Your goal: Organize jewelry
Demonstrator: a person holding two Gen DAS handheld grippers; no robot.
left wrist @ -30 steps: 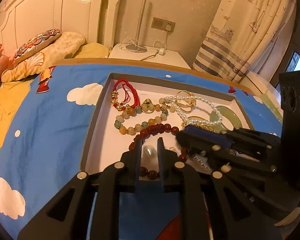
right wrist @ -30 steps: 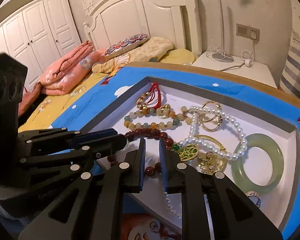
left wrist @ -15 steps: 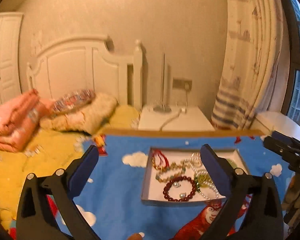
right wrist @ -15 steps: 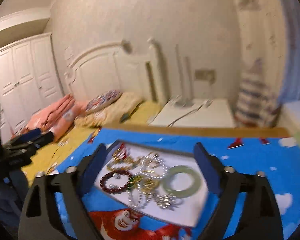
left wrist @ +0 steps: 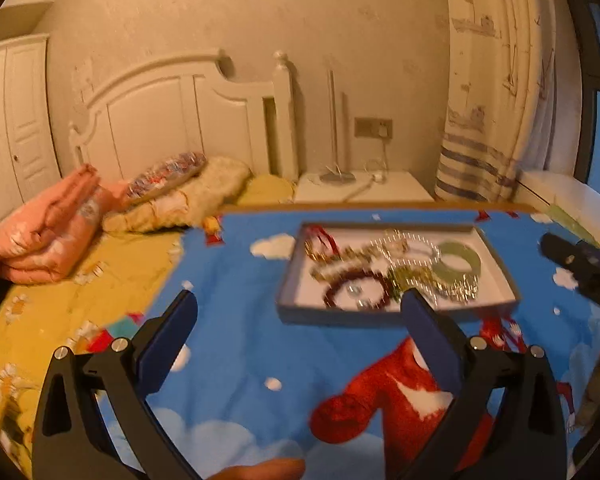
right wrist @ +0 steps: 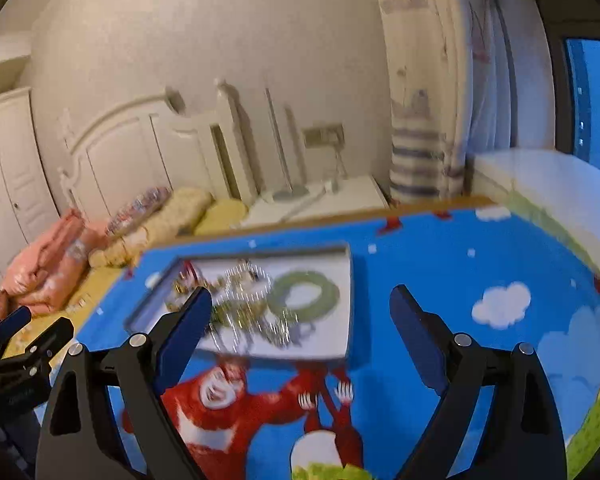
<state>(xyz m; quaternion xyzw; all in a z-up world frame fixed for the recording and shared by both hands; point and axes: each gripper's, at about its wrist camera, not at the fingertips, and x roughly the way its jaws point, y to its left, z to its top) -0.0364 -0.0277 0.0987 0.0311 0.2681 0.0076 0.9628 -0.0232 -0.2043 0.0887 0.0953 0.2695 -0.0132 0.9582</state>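
While a second ago both were pinched down in the tray (left wrist: 396, 318), left gripper (left wrist: 300, 312) and right gripper (right wrist: 300, 308) are now hovering wide open, holding nothing, jewelry (left wrist: 396, 272) sitting blurry.

1. Cloth (left wrist: 236, 280) under left claw: bright blue, white clouds, red cartoon figure.
2. Tray (left wrist: 496, 268) ahead of left claw: grey rim, white floor.
3. Bangle (left wrist: 460, 262) in tray, ahead-right: pale green.
4. Bead bracelet (left wrist: 332, 292) just ahead: dark red.
5. Finger pads (right wrist: 180, 336), right claw: dark blue on black arms.
6. Blanket (left wrist: 48, 236) far left: salmon pink.
7. Curtain (left wrist: 496, 80) beyond, right: cream, ship print, blue-grey stripes.
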